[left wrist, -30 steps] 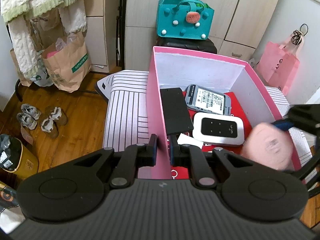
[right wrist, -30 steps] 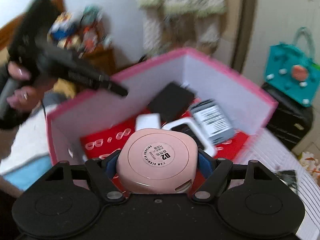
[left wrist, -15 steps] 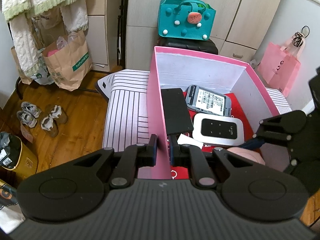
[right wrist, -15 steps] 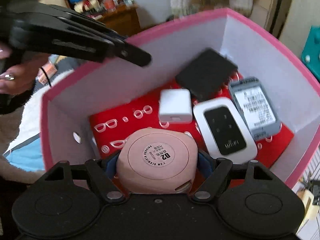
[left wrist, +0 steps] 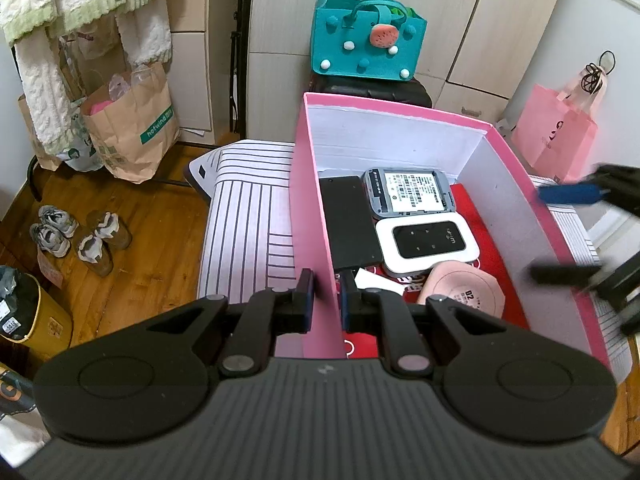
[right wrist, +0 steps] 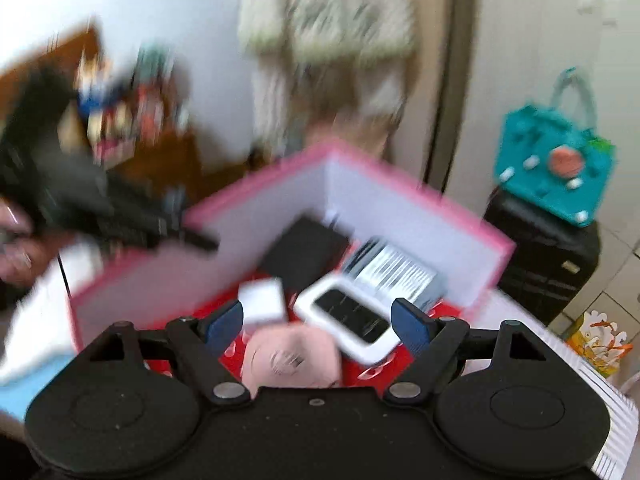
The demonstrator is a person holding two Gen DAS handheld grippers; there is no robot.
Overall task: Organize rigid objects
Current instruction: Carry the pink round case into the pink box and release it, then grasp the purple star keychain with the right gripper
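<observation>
A pink box (left wrist: 310,184) with a red floor stands on a striped cushion. My left gripper (left wrist: 325,298) is shut on its left wall. Inside lie a black slab (left wrist: 350,220), a grey device (left wrist: 408,192), a white wifi router (left wrist: 428,240), a small white block (left wrist: 378,280) and a round pink case (left wrist: 464,286). My right gripper (right wrist: 318,320) is open and empty, above the pink case (right wrist: 294,354); it also shows blurred at the box's right wall in the left wrist view (left wrist: 568,232). The box (right wrist: 400,216) shows in the right wrist view too.
A teal bag (left wrist: 368,40) sits on a black case behind the box. A pink bag (left wrist: 560,140) hangs at right. A paper bag (left wrist: 132,132) and shoes (left wrist: 76,236) stand on the wooden floor at left. The striped cushion (left wrist: 248,216) lies under the box.
My right gripper lowered the pink case into the box, opened, let it go and pulled back up and right. My left gripper has kept its hold on the box wall.
</observation>
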